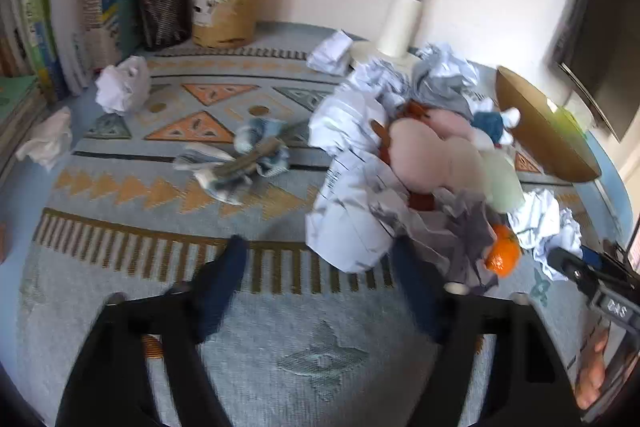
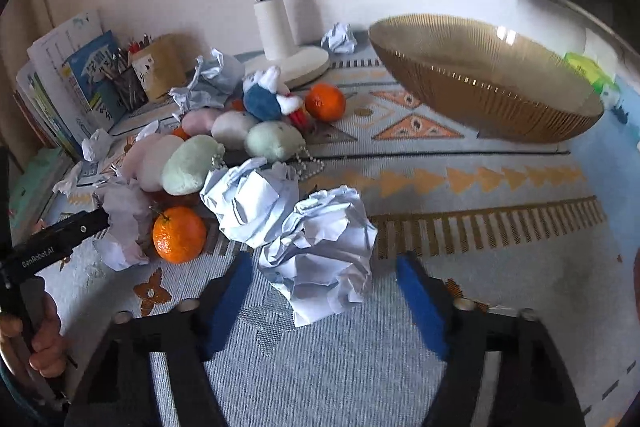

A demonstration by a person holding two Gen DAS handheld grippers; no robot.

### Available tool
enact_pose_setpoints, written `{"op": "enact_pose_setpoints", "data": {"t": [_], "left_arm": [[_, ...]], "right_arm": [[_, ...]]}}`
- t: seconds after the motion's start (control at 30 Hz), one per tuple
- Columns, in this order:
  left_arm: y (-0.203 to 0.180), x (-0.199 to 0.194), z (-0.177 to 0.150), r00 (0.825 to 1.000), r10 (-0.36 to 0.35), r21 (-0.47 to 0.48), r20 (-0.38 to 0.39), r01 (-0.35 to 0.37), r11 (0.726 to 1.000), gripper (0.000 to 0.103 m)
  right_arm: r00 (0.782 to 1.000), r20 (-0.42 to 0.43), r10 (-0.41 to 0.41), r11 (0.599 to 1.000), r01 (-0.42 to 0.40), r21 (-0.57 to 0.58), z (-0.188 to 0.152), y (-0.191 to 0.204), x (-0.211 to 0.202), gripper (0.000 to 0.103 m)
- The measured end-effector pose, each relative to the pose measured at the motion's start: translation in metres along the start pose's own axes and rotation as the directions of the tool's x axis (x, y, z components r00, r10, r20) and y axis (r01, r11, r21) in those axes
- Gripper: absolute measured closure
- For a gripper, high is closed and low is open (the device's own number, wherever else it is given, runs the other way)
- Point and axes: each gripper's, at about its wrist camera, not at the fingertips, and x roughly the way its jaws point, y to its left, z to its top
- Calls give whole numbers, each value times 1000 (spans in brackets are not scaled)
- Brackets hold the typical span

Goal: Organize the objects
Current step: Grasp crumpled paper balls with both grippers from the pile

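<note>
Patterned blue and orange cloth [image 2: 500, 195] covers the work surface, set against a pale wall. Right gripper [image 2: 326, 291]: jaws spread wide, low over the cloth, with a crumpled paper ball [image 2: 324, 259] lying between the blue pads, touching neither. Left gripper [image 1: 320, 267]: jaws also apart, holding nothing; a large crumpled sheet [image 1: 352, 187] sits just ahead, near its right finger. Behind these lies a heap of soft pastel plush toys [image 2: 208, 151], a blue and white plush figure [image 2: 266, 97], a second paper ball [image 2: 248, 203] and two oranges, one near [image 2: 178, 235], one farther back [image 2: 325, 101]. An empty gold ribbed bowl [image 2: 480, 83] stands to the right, well apart from the heap. A white lamp base [image 2: 304, 65], books [image 1: 44, 27] and a mesh pen holder [image 1: 164, 15] line the wall.
</note>
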Motion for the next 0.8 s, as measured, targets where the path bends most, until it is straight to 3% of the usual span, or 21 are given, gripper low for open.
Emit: {"op": "enact_pose_setpoints", "data": {"t": [0.07,0.1,0.4,0.5,0.53,0.6,0.8], "left_arm": [[-2,0,0,1000,-18,8,1,18,1000,71],[-1,-3,-1,1000,-26,9,12,26,1000,75],[1,-13,-2,997,-22,-15,72,23,1000,82],[3,-11,-2,998,-5,-21,55,6,1000,80],[5,-9,-3,999,-10,-29,34,11,1000,66],[9,-3,-1,1000,-10,-49,-11,10,999,51],[8,-3,-2,992,-122,-42,-24,121,992,49]], "right_arm": [[1000,1,11,1000,-11,9,-1,-1,0,51],[1000,10,11,1000,-11,14,-1,-1,-2,52],[995,93,26,995,-36,98,-1,-17,-18,53],[995,91,33,994,-42,105,0,-19,-18,52],[996,84,30,994,-38,101,0,-18,-17,52],[996,83,34,995,-42,90,0,-18,-16,52],[995,88,42,997,-47,56,-1,-15,-18,51]]}}
